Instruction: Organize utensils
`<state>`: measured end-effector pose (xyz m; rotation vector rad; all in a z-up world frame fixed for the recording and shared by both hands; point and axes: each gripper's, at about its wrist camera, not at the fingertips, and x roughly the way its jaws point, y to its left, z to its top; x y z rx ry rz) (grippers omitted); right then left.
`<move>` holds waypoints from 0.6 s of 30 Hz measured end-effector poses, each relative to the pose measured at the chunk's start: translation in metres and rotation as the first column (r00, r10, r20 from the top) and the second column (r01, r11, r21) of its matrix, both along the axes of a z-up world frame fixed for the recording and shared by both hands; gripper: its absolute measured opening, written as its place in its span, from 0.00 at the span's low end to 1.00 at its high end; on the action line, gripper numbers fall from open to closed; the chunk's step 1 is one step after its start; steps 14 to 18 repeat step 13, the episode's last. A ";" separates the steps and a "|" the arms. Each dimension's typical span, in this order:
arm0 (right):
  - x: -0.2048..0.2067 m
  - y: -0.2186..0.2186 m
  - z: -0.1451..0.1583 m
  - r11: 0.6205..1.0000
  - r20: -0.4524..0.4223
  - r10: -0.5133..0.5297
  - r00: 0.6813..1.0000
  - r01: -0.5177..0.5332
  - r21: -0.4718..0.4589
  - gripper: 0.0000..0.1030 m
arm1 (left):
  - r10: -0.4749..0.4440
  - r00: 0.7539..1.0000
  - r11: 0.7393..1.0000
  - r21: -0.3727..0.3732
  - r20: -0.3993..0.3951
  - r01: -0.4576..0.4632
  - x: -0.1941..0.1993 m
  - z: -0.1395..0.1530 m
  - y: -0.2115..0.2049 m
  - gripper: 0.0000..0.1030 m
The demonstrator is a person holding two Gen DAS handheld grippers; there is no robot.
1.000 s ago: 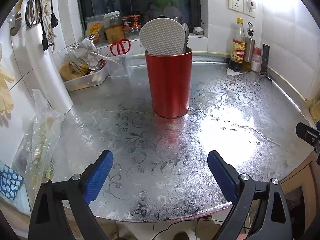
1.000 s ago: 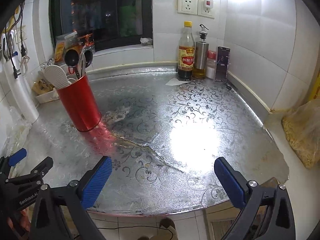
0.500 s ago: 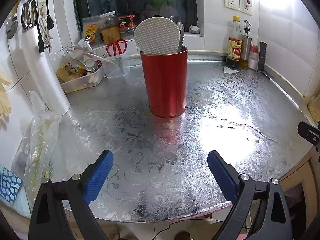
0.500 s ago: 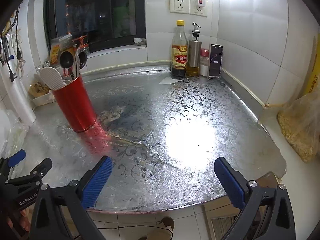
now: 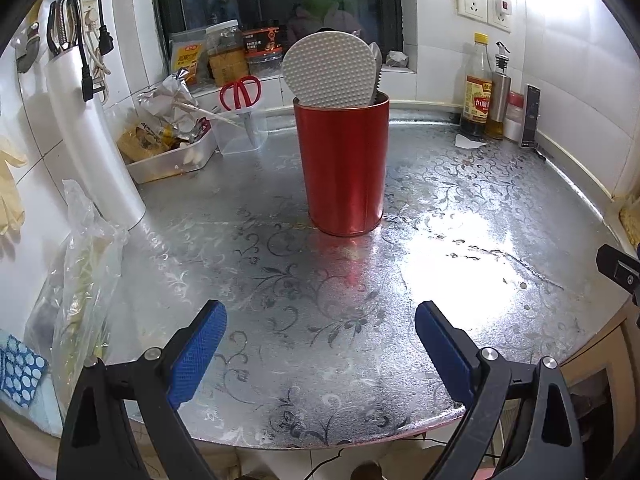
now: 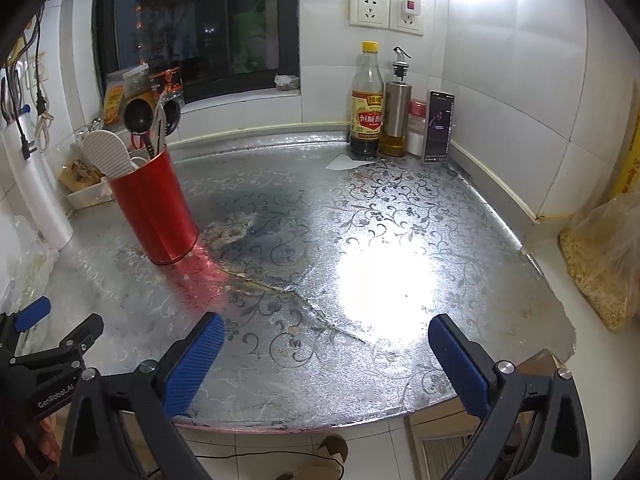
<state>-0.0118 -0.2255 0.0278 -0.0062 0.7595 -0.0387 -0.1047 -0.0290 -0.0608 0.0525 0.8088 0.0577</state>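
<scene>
The red utensil canister stood upright on the silver floral-patterned countertop, toward the far left of the counter as the right wrist view showed it, with open foil all around its base. Inside it leaned a white dimpled rice paddle, a serrated metal blade just beside the paddle on the right, and, clearer from the right wrist view, a black ladle with a second dark spoon head behind it. No loose utensil lay anywhere on the bare counter in either view, so the sorting looked essentially finished; nothing visible was left to collect, unless the red-handled scissors in a clear holder behind the canister counted.

The left gripper hung over the near edge of the counter, well apart from the canister, its blue pads spread wide with nothing between them. The right gripper sat likewise at the near edge, further right, pads wide apart and empty, touching nothing.
</scene>
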 end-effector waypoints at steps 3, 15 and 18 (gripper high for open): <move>0.001 0.002 -0.001 1.000 -0.003 0.005 1.000 -0.005 -0.002 1.00 | 0.004 1.000 1.000 0.000 -0.002 -0.004 0.000 -0.001 0.003 0.93; 0.004 0.005 -0.002 1.000 -0.009 0.011 1.000 -0.011 -0.009 1.00 | 0.005 1.000 1.000 0.006 0.020 -0.005 -0.001 0.001 0.006 0.93; 0.004 0.005 -0.002 1.000 -0.009 0.011 1.000 -0.011 -0.009 1.00 | 0.005 1.000 1.000 0.006 0.020 -0.005 -0.001 0.001 0.006 0.93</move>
